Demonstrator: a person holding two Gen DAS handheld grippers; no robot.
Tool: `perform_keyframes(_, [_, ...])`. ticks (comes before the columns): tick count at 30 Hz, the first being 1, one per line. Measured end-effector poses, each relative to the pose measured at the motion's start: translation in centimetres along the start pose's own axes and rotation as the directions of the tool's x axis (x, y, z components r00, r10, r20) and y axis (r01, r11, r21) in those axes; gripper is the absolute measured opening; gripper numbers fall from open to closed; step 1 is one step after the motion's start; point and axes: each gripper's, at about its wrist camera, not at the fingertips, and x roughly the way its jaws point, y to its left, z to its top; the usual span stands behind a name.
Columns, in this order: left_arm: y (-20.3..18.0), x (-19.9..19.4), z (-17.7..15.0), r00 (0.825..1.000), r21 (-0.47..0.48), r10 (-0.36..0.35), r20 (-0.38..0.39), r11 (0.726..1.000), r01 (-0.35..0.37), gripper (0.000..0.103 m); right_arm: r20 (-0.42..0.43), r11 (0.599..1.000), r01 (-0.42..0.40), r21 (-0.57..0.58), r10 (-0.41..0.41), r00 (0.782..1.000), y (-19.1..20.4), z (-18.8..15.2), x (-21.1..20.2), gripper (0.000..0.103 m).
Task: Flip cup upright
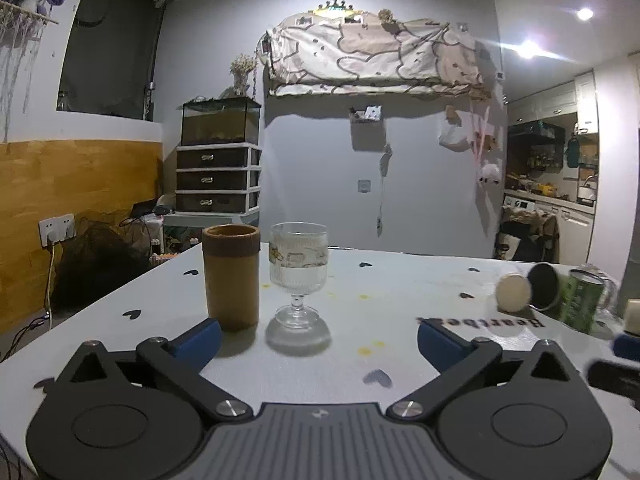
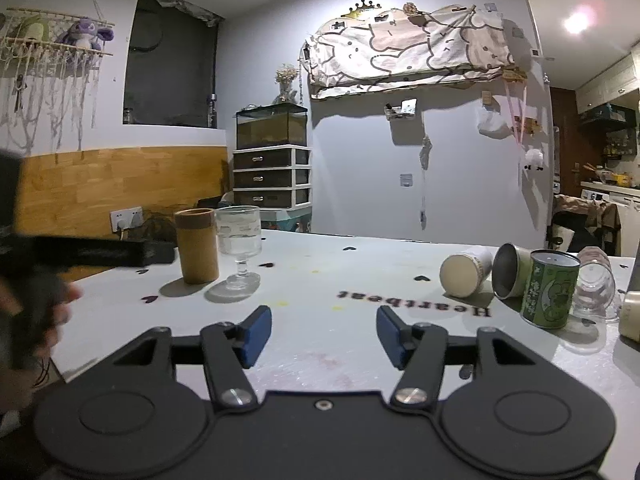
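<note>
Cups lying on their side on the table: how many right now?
3, all at the right: a cream cup, a grey cup beside it, and a clear glass behind the upright green can. More may sit beyond the frame edge.

Tall cylinder cup (image 2: 196, 245) set upright on table (image 2: 360, 256), far left; stemmed glass (image 2: 239, 246) just right of it. Far right: two cups (image 2: 466, 274) (image 2: 510, 270) laid sideways, can (image 2: 550, 288) upright beside them, glass (image 2: 596, 284) behind can.

Brown cup (image 1: 231, 276), green patterned can (image 2: 549, 289), white heart-dotted table (image 2: 360, 264), blue jaws.
</note>
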Motion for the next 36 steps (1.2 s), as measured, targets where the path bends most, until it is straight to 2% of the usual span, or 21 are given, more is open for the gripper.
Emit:
perform_keyframes(3, [-0.6, -1.5, -0.6, 1.000, 0.003, 0.001, 0.017, 1.000, -0.001, 0.103, -0.005, 1.000, 0.013, -0.002, -0.013, 1.000, 0.0, 0.0, 0.3, 0.067])
perform_keyframes(9, [-1.5, -3.0, -1.8, 1.000, 0.001, -0.021, 0.019, 1.000, 0.021, 0.103, 0.000, 0.999, 0.047, -0.009, -0.047, 0.999, 0.0, 0.1, 0.1, 0.086])
perform_keyframes(18, [-2.0, -3.6, -2.3, 1.000, 0.021, -0.006, 0.007, 1.000, 0.005, 0.103, 0.009, 0.996, 0.088, -0.016, -0.088, 0.996, 0.1, 0.3, -0.2, 0.101])
perform_keyframes(36, [-1.9, -3.3, -2.6, 1.000, 0.015, 0.003, -0.019, 1.000, -0.002, 0.103, 0.007, 0.994, 0.105, 0.000, -0.105, 0.994, -0.3, 0.5, -0.4, 0.103])
